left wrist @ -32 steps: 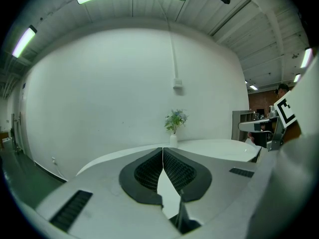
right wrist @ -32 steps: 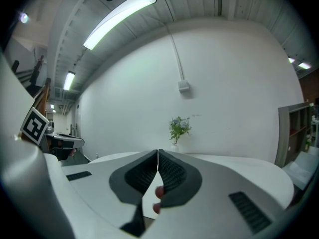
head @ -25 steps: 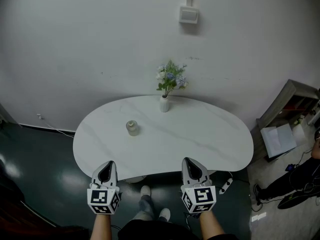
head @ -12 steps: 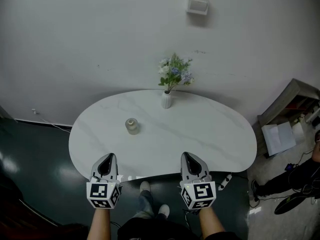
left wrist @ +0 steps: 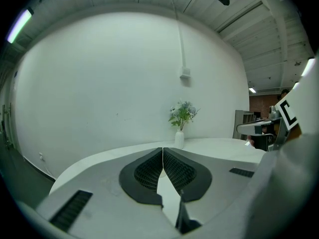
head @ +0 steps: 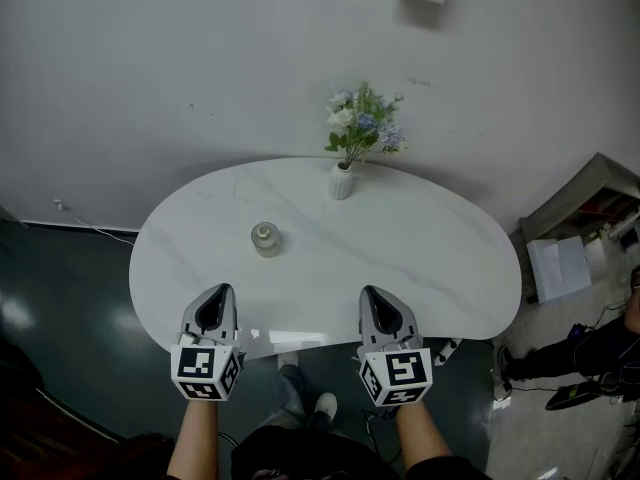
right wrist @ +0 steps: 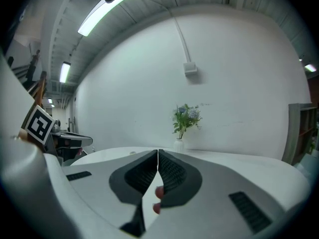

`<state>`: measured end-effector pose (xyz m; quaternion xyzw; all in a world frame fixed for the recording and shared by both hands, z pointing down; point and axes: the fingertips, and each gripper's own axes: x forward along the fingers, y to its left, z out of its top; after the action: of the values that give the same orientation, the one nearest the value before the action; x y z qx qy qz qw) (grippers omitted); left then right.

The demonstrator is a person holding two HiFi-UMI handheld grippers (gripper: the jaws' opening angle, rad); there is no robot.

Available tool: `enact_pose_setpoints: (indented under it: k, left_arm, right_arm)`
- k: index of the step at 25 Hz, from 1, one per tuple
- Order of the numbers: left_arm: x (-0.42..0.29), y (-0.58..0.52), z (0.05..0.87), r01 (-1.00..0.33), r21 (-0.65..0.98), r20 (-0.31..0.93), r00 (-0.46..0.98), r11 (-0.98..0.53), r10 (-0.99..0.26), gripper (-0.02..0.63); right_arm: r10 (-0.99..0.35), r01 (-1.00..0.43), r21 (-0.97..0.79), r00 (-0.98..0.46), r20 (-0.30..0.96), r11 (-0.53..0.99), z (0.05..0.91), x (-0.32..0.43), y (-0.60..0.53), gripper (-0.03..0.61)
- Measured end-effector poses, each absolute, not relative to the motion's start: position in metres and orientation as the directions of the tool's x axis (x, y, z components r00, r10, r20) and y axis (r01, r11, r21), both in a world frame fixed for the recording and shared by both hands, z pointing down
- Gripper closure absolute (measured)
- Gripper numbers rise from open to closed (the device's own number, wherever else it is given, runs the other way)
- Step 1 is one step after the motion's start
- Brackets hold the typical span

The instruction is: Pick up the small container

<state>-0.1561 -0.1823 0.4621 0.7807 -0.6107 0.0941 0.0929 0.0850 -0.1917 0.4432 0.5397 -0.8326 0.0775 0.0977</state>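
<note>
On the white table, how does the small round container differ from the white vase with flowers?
The white vase is taller and slimmer; the small greyish round container is short and squat. The vase holds flowers; the container holds none. The vase stands at the far edge of the white oval table; the container stands closer to the near edge, further left. Both stand upright on it, apart.
</note>
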Motion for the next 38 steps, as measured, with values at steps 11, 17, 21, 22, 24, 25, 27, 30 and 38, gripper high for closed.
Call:
enact_pose_setpoints:
  k: [11, 17, 21, 22, 24, 25, 27, 30, 38]
  left_arm:
    - [-0.164, -0.214, 0.484, -0.967, 0.044, 0.301, 0.251, -0.249, -0.920, 0.600]
    - [-0.163, -0.234, 0.500, -0.965, 0.050, 0.322, 0.260, -0.257, -0.910, 0.600]
    - [-0.161, -0.246, 0.511, -0.964, 0.051, 0.342, 0.264, -0.262, -0.902, 0.600]
    - [-0.160, -0.249, 0.514, -0.963, 0.047, 0.347, 0.266, -0.266, -0.899, 0.600]
    - [-0.157, -0.256, 0.518, -0.959, 0.032, 0.358, 0.275, -0.282, -0.892, 0.599]
    - [-0.155, -0.259, 0.521, -0.956, 0.024, 0.364, 0.280, -0.291, -0.888, 0.599]
    - [-0.152, -0.265, 0.526, -0.953, 0.013, 0.373, 0.285, -0.303, -0.883, 0.598]
    - [-0.150, -0.274, 0.533, -0.951, 0.020, 0.379, 0.294, -0.310, -0.877, 0.576]
    - [-0.140, -0.302, 0.544, -0.942, 0.026, 0.394, 0.318, -0.335, -0.862, 0.451]
  right_arm:
    - [-0.871, -0.914, -0.046, -0.398, 0.289, 0.403, 0.464, 0.067, -0.221, 0.512]
    - [-0.862, -0.915, -0.046, -0.395, 0.318, 0.402, 0.479, 0.062, -0.239, 0.512]
    - [-0.856, -0.914, -0.049, -0.395, 0.334, 0.403, 0.489, 0.059, -0.250, 0.512]
    - [-0.853, -0.912, -0.048, -0.398, 0.338, 0.406, 0.491, 0.057, -0.252, 0.512]
    - [-0.847, -0.909, -0.042, -0.403, 0.347, 0.415, 0.495, 0.055, -0.257, 0.512]
    - [-0.845, -0.908, -0.039, -0.403, 0.351, 0.417, 0.497, 0.055, -0.260, 0.512]
    - [-0.843, -0.909, -0.038, -0.400, 0.359, 0.415, 0.502, 0.055, -0.264, 0.512]
    - [-0.839, -0.912, -0.049, -0.396, 0.374, 0.408, 0.510, 0.056, -0.269, 0.512]
    - [-0.828, -0.914, -0.055, -0.389, 0.403, 0.402, 0.526, 0.057, -0.285, 0.512]
